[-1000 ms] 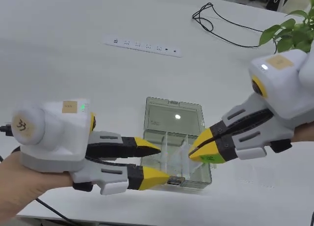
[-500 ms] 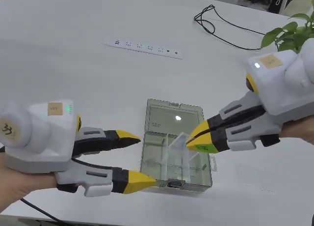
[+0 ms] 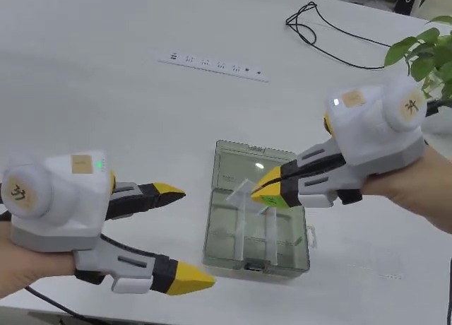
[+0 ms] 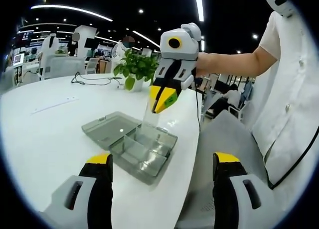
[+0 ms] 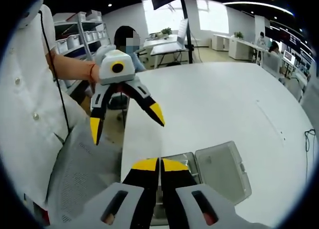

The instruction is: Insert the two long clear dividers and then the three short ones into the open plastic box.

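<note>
Two-handed, worked with a claw in each fist above a white table [image 3: 85, 92]. Had the right claw [image 3: 263, 192] pinched tight on a clear divider [image 3: 244, 189], with no gap to be seen between its yellow tips in the right gripper view. Carried that divider tilted, poking out just ahead of and below the tips, low over the open box [image 3: 212, 249]; could not tell whether it touched the box walls. Found the box straight under the right claw, with its lid [image 3: 244, 162] laid back flat just past the tips and some standing dividers [image 3: 272, 233] upright inside. Held the left claw [image 3: 194, 238] spread wide with nothing in it, the box just ahead of its tips and apart from them. Saw from the left gripper view the right claw ahead and above the box, nose pointed down. Noted a power strip [image 3: 212, 63] well beyond both claws, a black cable [image 3: 332, 32] farther off past the right claw, and a green plant [image 3: 424, 53] off behind the right claw's body.
</note>
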Demonstrator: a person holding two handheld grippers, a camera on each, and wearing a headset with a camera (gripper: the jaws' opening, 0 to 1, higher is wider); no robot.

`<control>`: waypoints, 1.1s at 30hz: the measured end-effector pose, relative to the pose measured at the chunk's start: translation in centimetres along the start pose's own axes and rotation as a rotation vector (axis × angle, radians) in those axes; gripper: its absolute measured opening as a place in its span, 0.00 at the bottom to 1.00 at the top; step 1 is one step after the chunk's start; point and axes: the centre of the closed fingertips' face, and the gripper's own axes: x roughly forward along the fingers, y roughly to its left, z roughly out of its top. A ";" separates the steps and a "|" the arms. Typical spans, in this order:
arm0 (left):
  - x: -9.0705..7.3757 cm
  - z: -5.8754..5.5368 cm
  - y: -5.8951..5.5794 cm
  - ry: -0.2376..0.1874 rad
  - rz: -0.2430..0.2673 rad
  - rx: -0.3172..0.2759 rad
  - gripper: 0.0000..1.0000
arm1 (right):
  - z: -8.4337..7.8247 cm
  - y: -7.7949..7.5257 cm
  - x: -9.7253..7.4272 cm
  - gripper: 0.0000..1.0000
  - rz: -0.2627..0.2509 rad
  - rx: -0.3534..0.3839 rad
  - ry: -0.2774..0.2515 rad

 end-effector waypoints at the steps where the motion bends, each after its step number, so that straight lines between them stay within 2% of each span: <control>1: 0.0 -0.1 0.0 0.003 0.003 0.003 0.87 | -0.1 -0.1 0.3 0.03 -0.002 0.005 -0.002; 4: 0.1 -0.3 0.2 0.007 0.006 0.001 0.92 | -0.9 -0.5 1.1 0.03 -0.011 0.006 0.006; 11: 0.4 -0.9 0.2 0.028 0.005 -0.003 1.00 | -1.7 -0.7 2.3 0.03 -0.024 0.015 0.007; 19: 0.6 -1.1 0.3 0.023 0.006 -0.014 1.00 | -2.3 -1.5 2.7 0.03 -0.039 0.015 0.012; 33: 0.6 -1.0 0.4 0.014 0.009 -0.024 1.00 | -3.1 -1.8 3.4 0.03 -0.039 0.019 0.016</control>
